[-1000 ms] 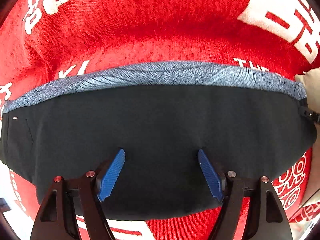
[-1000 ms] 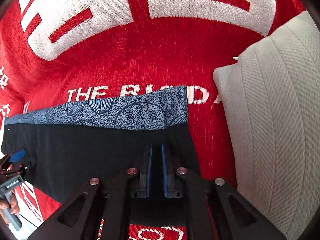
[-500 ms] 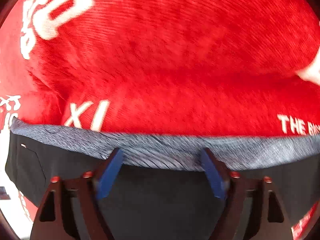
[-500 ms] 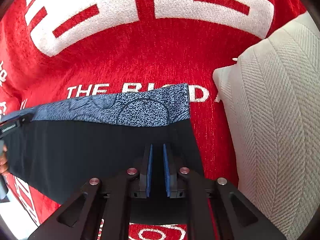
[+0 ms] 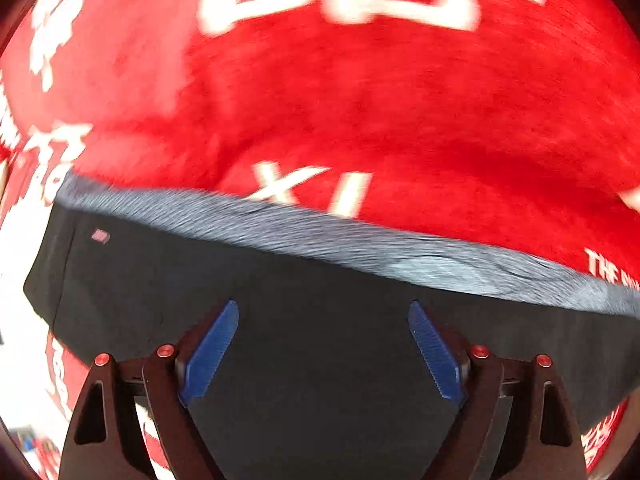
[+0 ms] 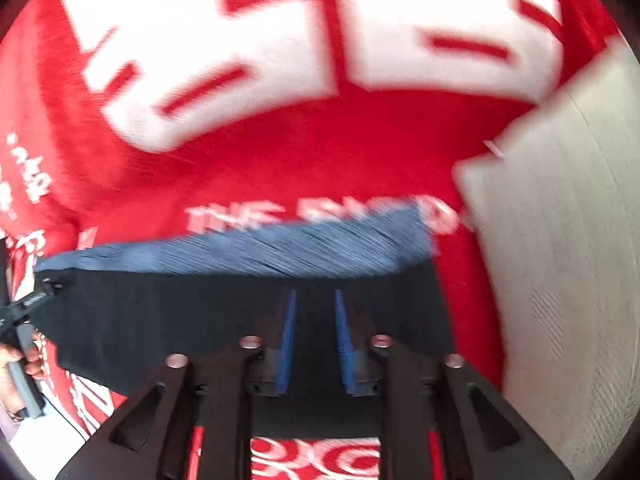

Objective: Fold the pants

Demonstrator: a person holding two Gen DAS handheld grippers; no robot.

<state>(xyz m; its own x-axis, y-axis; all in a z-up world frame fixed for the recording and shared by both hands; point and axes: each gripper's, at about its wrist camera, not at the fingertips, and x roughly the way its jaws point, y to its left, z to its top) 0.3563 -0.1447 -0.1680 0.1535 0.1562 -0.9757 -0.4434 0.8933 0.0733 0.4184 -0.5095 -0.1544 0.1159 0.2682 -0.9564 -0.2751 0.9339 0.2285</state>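
Black pants (image 5: 320, 320) with grey-blue band are seen folded flat on red blanket (image 5: 360, 100), lower centre of both frames | left gripper (image 5: 324, 312) spread wide, nothing held | right gripper (image 6: 314, 296) slightly parted, released | pillow (image 6: 560, 240) at right

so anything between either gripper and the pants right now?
Nothing visible. The left gripper is open directly over the black pants, with only fabric between its pads. The right gripper is slightly open above the same cloth. The grey cushion lies off to the side.
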